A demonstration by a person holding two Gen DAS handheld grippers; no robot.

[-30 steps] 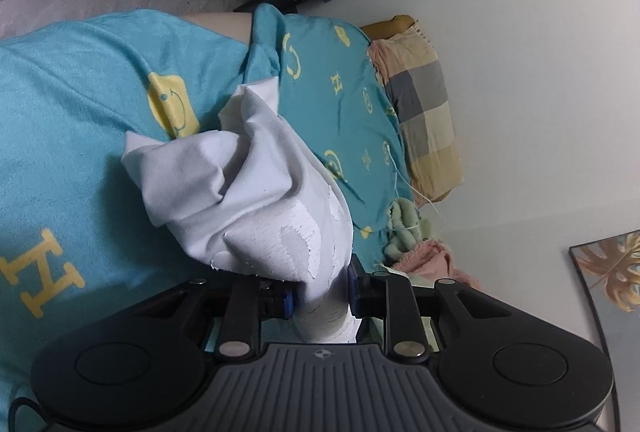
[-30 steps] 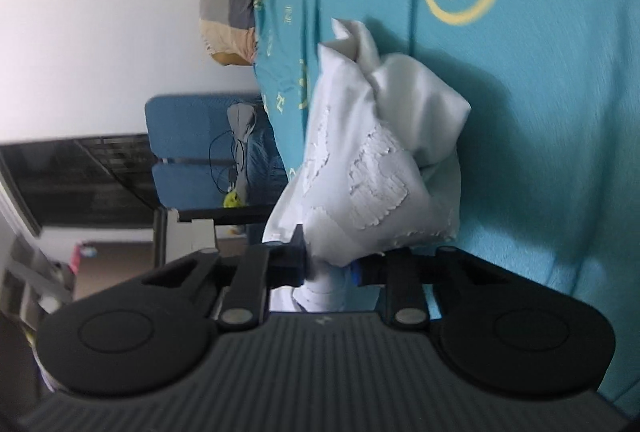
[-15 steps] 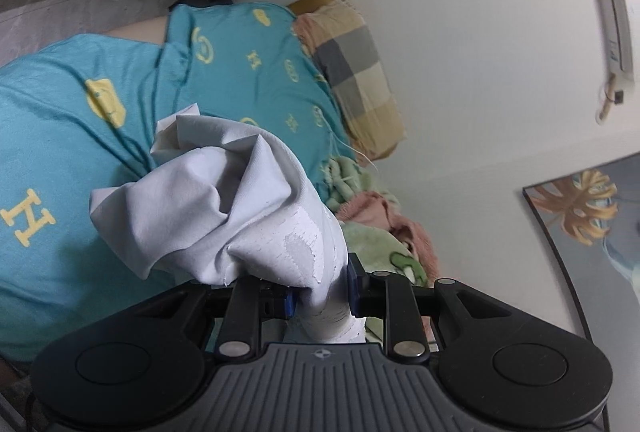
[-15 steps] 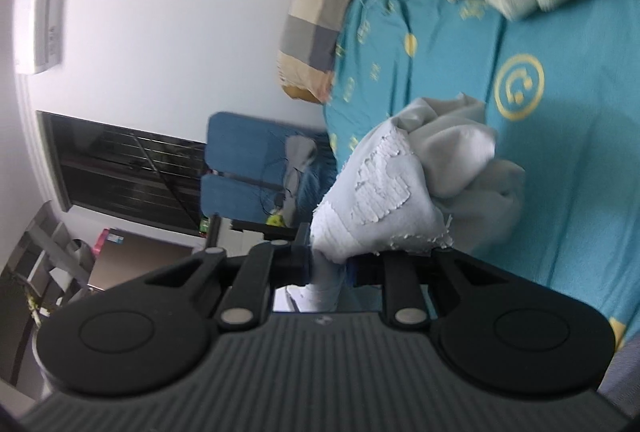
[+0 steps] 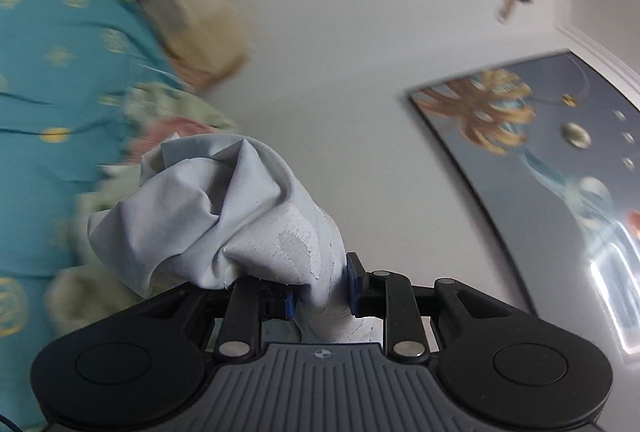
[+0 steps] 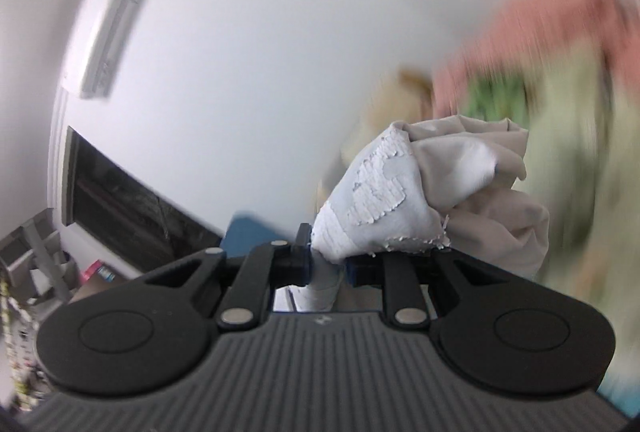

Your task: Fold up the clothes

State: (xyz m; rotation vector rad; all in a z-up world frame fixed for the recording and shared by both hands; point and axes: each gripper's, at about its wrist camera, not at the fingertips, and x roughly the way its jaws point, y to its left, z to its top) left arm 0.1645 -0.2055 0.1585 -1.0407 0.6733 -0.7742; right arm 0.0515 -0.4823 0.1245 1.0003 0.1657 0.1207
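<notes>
A white garment (image 5: 224,216) with a cracked print is bunched in front of my left gripper (image 5: 320,290), which is shut on a twisted fold of it. In the right wrist view the same white garment (image 6: 404,192) is pinched by my right gripper (image 6: 326,264), also shut on the cloth. Both bunches are lifted off the teal bedspread (image 5: 60,92), which shows at the left of the left wrist view, blurred. Both views now face the white wall.
A checked pillow (image 5: 180,0) lies at the bed's head. A pile of green and pink clothes (image 6: 560,92) is blurred at the right. A framed picture (image 5: 540,172), an air conditioner (image 6: 116,20) and a dark window (image 6: 120,204) are on the walls.
Both grippers have risen with the white garment and tilted up from the bed toward the wall. The bedspread has slid out of most of each view. Both grips are unchanged.
</notes>
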